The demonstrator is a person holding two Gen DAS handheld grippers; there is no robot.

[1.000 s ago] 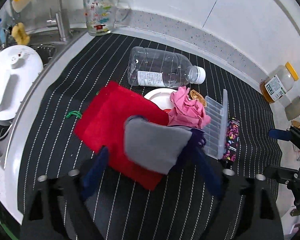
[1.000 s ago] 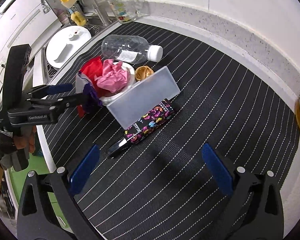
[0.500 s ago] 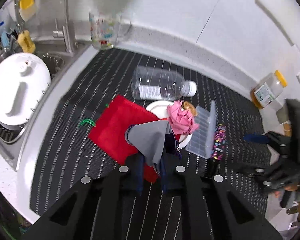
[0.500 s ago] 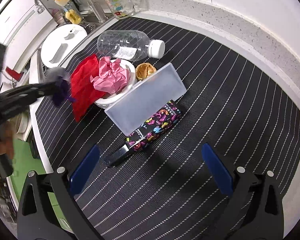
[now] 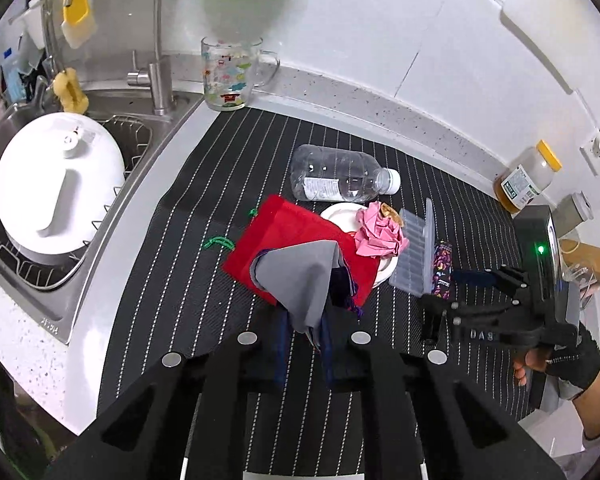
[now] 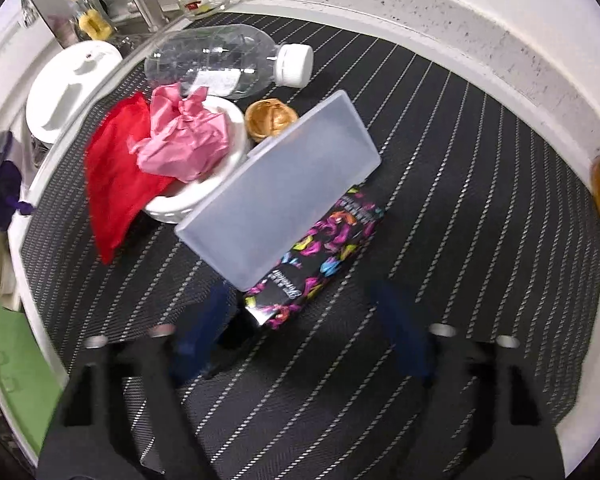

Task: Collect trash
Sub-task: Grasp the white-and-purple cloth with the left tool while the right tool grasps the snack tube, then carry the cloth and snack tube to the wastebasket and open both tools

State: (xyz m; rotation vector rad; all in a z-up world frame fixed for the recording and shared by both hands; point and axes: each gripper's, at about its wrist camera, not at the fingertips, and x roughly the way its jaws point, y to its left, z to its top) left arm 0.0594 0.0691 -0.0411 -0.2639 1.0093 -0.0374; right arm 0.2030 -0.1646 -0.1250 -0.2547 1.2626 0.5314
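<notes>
Left tool (image 5: pixel 303 334): clenched on a grey cloth (image 5: pixel 300 276), lifted above the red cloth (image 5: pixel 296 240).
Right tool (image 6: pixel 300 322): closing, pads not pressing; the patterned wrapper (image 6: pixel 320 256) lies between them on the striped mat (image 6: pixel 460 160).
Trash: pink crumpled paper (image 6: pixel 184 136) in the white bowl (image 6: pixel 216 184); clear bottle (image 6: pixel 220 60) on its side behind it.
Plastic case (image 6: pixel 284 192): leaning on the bowl.

One plastic bottle (image 5: pixel 342 179), one white bowl (image 6: pixel 204 194), one clear box (image 6: pixel 284 196), two jars (image 5: pixel 526 178).
</notes>
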